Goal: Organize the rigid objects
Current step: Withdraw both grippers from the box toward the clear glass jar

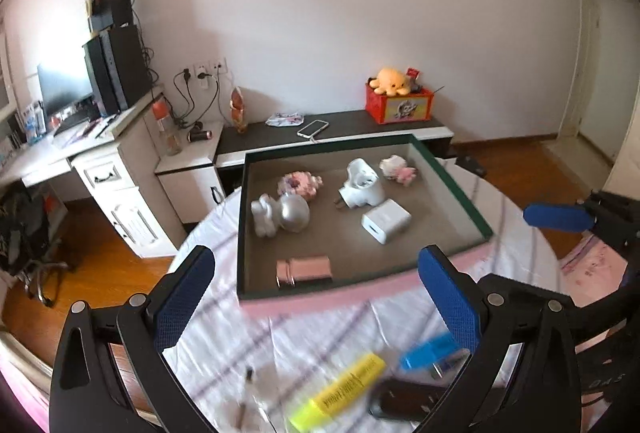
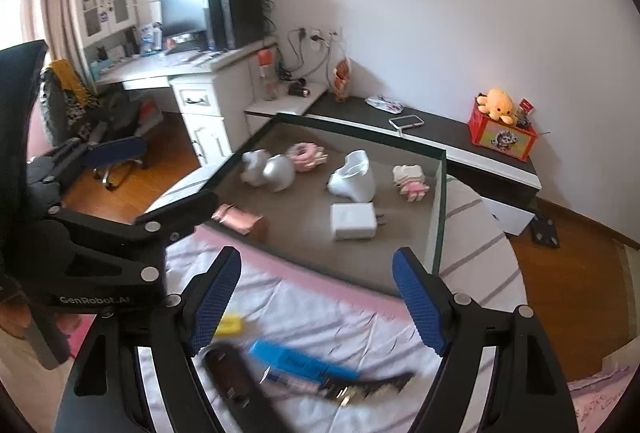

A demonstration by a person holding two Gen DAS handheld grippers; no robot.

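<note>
While both grippers hang above the round table (image 1: 516, 217), its pale checked cloth fills the lower half of each view. On it, from the left wrist view toward twelve o'clock, sits a shallow dark-rimmed tray (image 1: 460, 189) with a grey floor. Inside the tray, a white cup-shaped holder (image 1: 360, 189) lies at about one o'clock of the tray's middle, a silver and white figurine (image 1: 282, 215) at nine o'clock, and a white charger block (image 1: 386, 221) at four o'clock, just beside the holder. A pink rectangular case (image 1: 304, 269) lies at seven o'clock near the front rim. A pink frilly piece (image 1: 300, 183) rests at eleven o'clock, and a small pink and white toy (image 1: 398, 169) sits at two o'clock near the far corner.

Outside the tray, on the cloth at six o'clock, lie a yellow highlighter (image 1: 340, 389), a blue highlighter (image 2: 300, 361), a dark oblong object (image 2: 232, 373) and a dark comb-like piece (image 2: 368, 385), all blurred.

The left gripper (image 1: 316, 297) has its blue-padded fingers spread wide with nothing between them. The right gripper (image 2: 316, 297) also stands spread, empty, its pads clear of everything.
</note>
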